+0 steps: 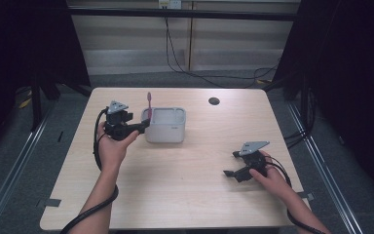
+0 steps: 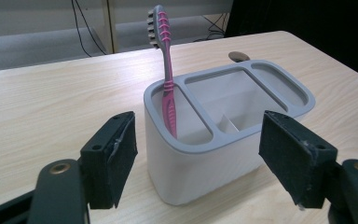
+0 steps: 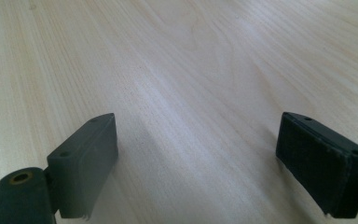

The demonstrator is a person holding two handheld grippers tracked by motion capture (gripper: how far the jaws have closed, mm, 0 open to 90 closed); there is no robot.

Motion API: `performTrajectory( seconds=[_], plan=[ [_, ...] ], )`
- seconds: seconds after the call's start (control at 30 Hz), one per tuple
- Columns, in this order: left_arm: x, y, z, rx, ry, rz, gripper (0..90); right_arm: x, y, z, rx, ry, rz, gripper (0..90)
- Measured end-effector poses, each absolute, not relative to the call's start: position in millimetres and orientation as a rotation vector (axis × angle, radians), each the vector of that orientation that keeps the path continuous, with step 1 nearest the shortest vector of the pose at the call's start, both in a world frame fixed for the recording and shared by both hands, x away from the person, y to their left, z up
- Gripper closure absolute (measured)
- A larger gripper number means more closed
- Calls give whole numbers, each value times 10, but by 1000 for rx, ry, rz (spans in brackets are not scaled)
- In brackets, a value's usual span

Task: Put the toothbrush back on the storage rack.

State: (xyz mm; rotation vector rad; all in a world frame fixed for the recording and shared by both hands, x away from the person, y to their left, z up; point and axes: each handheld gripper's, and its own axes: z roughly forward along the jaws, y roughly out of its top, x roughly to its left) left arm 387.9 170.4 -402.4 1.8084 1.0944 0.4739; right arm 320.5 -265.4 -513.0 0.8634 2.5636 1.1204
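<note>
The counter [image 1: 185, 165] is a pale wood slab with rounded corners, bare across its whole near half and right side; a small dark round hole [image 1: 214, 101] sits near its far edge. Left of centre toward the far side stands the grey organiser box [image 1: 168, 127], with three open compartments, well clear of every counter edge. My left tongs [image 1: 144, 125] hover just beside the box's left end, jaws spread wide with nothing between them; in the left gripper view they frame the box's near corner. My right tongs [image 1: 230, 172] rest low near the right front, spread over bare wood, well apart from the box. The pink toothbrush [image 2: 165, 74] stands nearly upright, bristles up, in the end compartment nearest my left tongs.
</note>
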Motion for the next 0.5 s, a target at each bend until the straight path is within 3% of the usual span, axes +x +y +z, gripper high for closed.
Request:
performTrajectory(
  seconds=[0.5],
  plan=[
    [3783, 1757, -4123, 1817, 1090, 450, 272, 3204, -2654, -5130, 863, 2563, 1120, 124]
  ],
)
